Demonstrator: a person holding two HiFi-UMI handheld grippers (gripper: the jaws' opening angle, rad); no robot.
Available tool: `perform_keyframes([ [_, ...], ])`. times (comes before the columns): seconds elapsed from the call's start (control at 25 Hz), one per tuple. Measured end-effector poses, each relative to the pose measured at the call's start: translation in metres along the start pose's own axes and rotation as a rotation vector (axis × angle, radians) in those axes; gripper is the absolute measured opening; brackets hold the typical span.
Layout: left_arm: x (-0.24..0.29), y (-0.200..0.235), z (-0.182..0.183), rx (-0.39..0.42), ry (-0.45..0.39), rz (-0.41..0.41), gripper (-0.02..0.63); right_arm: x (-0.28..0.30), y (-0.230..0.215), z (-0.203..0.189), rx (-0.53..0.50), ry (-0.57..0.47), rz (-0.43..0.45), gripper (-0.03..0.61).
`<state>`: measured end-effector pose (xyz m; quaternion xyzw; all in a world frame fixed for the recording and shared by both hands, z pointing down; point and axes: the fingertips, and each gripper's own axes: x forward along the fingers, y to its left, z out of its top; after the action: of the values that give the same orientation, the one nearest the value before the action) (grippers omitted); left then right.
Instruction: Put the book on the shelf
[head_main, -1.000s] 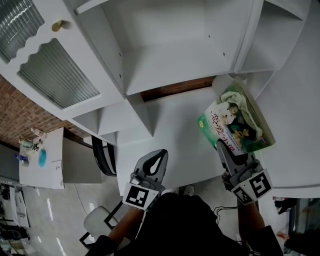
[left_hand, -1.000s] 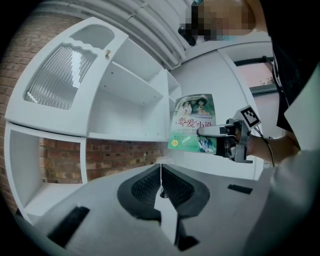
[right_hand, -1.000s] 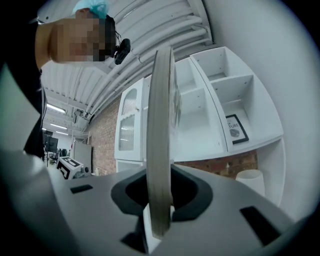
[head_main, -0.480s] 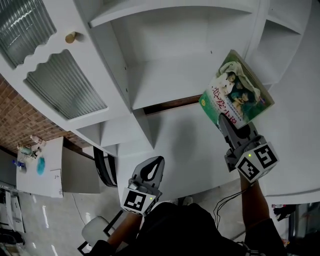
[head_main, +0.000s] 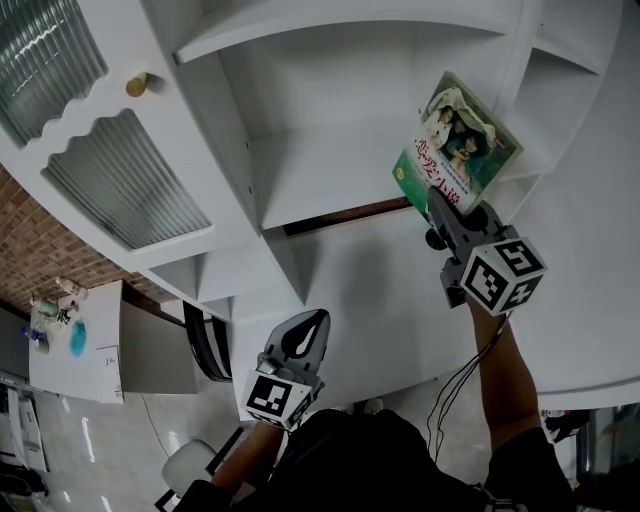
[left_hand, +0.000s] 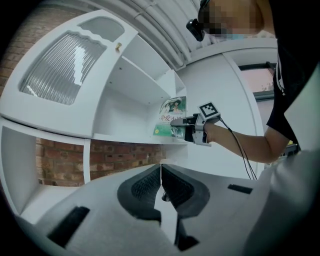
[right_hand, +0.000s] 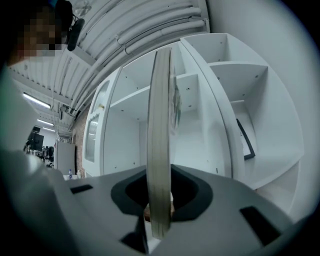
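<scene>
Your right hand-held gripper (head_main: 436, 200) is clamped on the lower edge of the book (head_main: 455, 140). In the right gripper view the book (right_hand: 160, 150) stands edge-on between the jaws, which grip it from both sides (right_hand: 159, 202).

The cover is green with a photo of figures and red lettering. The characters are too small to read in any view. The only other print is the square markers on the two cubes (head_main: 503, 272) (head_main: 277, 396).

You're holding the book up in front of the white shelf unit (head_main: 330, 150), at the right end of the wide middle compartment and by the upright divider. The cover is tilted and faces the head camera. From the left gripper view the book (left_hand: 170, 116) sits just above the shelf board, with your right hand-held gripper (left_hand: 181, 121) behind it. I can't tell whether it touches the board.

Your left hand-held gripper (head_main: 316, 322) is low, over the front edge of the worktop (head_main: 380, 290), with its jaws closed tip to tip and gripping no object (left_hand: 161, 172).

The ribbed-glass cabinet door (head_main: 125, 180) with a brass knob (head_main: 137, 84) hides whatever is behind it. In the right gripper view, one right-hand compartment holds a thin dark frame (right_hand: 245, 141) leaning against its wall. A small table (head_main: 100, 345) at lower left carries a few small items, too blurred to identify.
</scene>
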<state>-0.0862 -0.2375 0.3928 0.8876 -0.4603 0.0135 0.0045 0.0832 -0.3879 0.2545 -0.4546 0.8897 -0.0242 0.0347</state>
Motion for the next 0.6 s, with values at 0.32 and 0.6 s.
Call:
perform_keyframes([
  [0.32,0.042,0.003,0.022,-0.016,0.034,-0.012,0.017,0.028,-0.026,-0.003,-0.008,0.035,-0.047,0.078],
  [0.6,0.064,-0.005,0.039,-0.01,-0.005,-0.049,0.017,0.058,-0.041,0.0,0.004,0.053,-0.067,0.078],
])
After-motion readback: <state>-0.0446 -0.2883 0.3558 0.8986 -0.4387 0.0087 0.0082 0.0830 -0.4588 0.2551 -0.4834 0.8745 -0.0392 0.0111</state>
